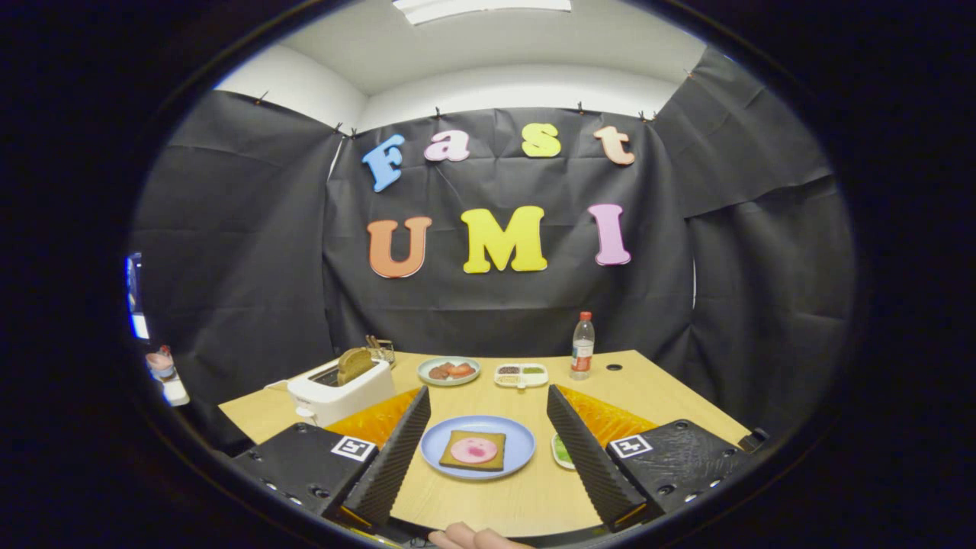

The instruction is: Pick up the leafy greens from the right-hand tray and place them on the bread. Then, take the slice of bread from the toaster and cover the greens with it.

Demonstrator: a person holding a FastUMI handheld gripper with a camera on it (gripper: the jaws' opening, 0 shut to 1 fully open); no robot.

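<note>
1. The tool (488,450) is hovering over the surface (526,496), fingers spread wide and gripping nothing.
2. The leafy greens (562,450) are sitting in a small tray just inside the right finger, beside the blue plate (521,446) carrying the bread (473,451).
3. The toaster (341,390) is waiting beyond the left finger.

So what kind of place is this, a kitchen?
Probably not a real kitchen: it looks like a small booth set up for practice. Black cloth walls surround one light wooden table holding a white toaster and a round blue plate, seen between the open gripper fingers.
</note>
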